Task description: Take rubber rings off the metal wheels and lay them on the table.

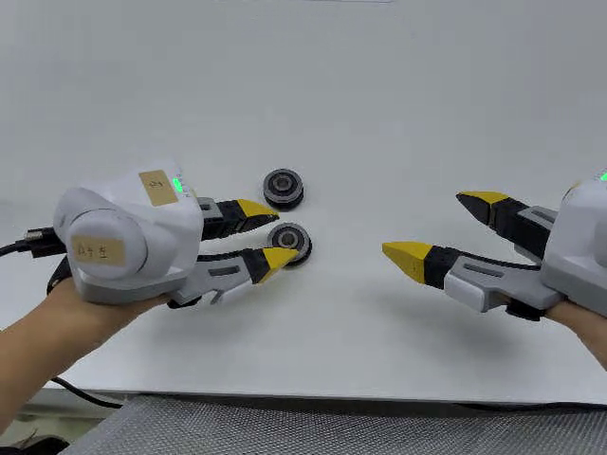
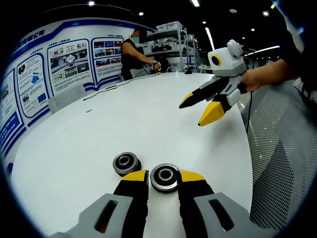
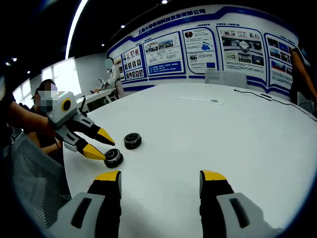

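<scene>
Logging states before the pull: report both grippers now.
Left gripper: open, tips either side of the near wheel.
Right gripper: open, holding nothing.

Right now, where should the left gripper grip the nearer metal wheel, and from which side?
Pinch the nearer metal wheel across its outer rim, coming in low from the person's side: it lies flat, and the left gripper's open jaws stand either side.

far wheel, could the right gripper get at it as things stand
Probably yes. The right gripper is open, and bare table lies between it and the far wheel. The left gripper, its jaws either side of the near wheel, sits close by, so that side would be tight.
</scene>
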A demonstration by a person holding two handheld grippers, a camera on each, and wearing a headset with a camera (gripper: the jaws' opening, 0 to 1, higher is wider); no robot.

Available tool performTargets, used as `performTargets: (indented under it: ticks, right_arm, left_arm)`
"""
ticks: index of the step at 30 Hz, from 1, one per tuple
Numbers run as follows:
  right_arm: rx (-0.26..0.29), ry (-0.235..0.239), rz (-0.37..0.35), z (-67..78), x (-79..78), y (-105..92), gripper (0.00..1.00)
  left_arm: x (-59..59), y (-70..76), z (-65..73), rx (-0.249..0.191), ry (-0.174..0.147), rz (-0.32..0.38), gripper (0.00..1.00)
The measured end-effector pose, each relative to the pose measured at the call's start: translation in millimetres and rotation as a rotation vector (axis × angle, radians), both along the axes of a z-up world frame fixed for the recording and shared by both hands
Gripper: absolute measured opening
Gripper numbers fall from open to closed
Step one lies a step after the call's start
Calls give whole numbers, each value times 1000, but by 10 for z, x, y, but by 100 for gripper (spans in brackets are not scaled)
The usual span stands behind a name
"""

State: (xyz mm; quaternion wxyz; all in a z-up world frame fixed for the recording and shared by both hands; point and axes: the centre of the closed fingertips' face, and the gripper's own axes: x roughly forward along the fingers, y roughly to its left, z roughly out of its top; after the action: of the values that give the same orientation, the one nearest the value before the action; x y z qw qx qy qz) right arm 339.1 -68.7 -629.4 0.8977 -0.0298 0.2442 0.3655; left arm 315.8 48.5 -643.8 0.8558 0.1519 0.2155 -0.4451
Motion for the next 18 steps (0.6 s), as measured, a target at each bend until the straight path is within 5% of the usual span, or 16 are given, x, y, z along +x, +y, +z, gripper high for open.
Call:
performTargets:
  ticks: [9, 18]
  right_arm:
    - [19, 11, 20, 5, -16, 53, 64]
    - [62, 8, 97, 122, 29, 313, 62]
  left_arm:
    - [-1, -21, -21, 9, 9, -22, 18]
    - [-17, -26, -39, 17, 13, -38, 15]
